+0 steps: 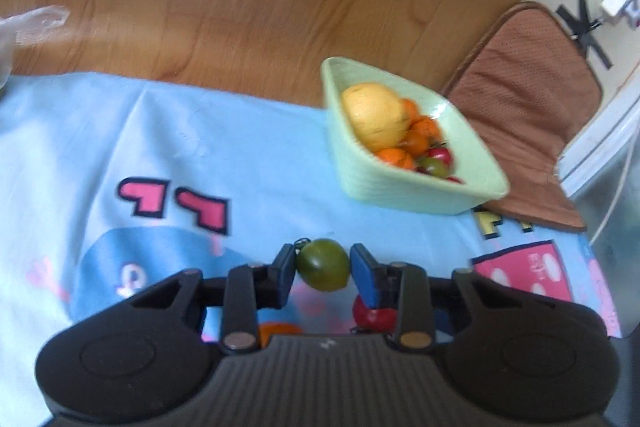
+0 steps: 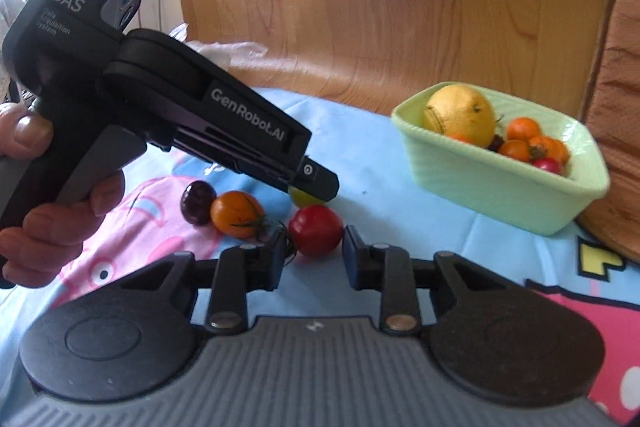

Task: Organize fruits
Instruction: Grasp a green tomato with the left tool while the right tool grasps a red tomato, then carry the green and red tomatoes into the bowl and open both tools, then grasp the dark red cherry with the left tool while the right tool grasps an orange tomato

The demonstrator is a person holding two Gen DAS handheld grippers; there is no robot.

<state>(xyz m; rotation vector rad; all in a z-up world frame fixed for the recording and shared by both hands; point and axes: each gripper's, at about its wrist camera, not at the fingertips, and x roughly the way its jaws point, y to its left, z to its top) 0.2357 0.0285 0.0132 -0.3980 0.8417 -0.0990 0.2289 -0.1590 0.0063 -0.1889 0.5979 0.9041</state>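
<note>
Left gripper (image 1: 323, 264): we pinch the green tomato (image 1: 323, 264) between both pads, lifted off the cloth, ready for carrying.
Right gripper (image 2: 312, 254): our fingers stand spread around the red tomato (image 2: 315, 230), not yet clamped.
Bowl (image 1: 400, 189): ahead and to the right, already holding a lemon (image 1: 376, 117) and small oranges; we judge it the destination.
Cloth (image 1: 240, 147): orange tomato (image 2: 236, 213) and dark fruit (image 2: 197, 202) wait here.

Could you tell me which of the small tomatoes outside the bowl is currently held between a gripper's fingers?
The green tomato, pinched in the left gripper. The red tomato, orange tomato and dark purple one lie loose on the cloth.
</note>
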